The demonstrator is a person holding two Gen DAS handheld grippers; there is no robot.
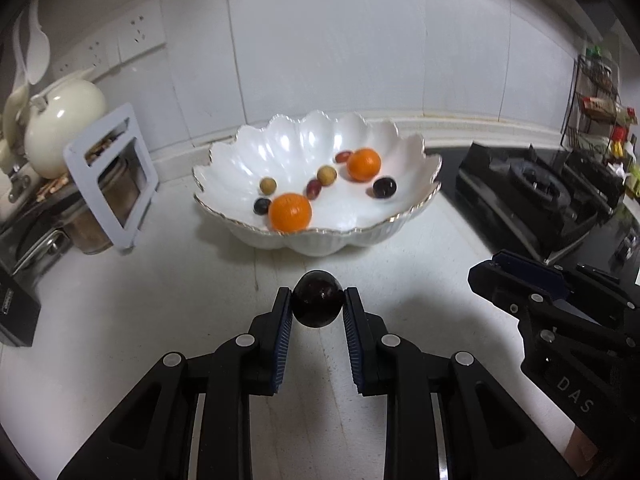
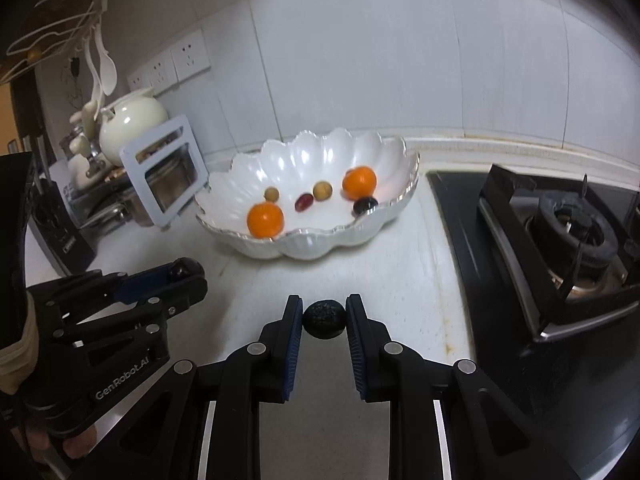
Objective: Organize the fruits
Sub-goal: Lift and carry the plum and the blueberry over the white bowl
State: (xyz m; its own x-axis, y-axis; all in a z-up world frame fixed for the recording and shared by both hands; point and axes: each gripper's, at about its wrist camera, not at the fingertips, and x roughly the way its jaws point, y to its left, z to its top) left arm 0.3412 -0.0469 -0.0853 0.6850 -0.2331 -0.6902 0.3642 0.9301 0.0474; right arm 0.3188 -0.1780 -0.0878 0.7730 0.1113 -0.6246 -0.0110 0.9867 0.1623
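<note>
Pinching across their widest middles, we hold a glossy dark plum (image 1: 317,300) in the left gripper (image 1: 317,306) and a wrinkled black fruit (image 2: 324,319), perhaps a dried date, in the right gripper (image 2: 324,320), both closed just above the counter (image 1: 180,300). Both seem light; the plum looks slippery and bruisable. Beyond sits the scalloped white bowl (image 1: 248,160) with oranges (image 1: 290,213).

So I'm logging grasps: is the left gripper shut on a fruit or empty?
Shut on one. The left gripper clamps a dark plum between both blue pads, short of the white bowl.
</note>
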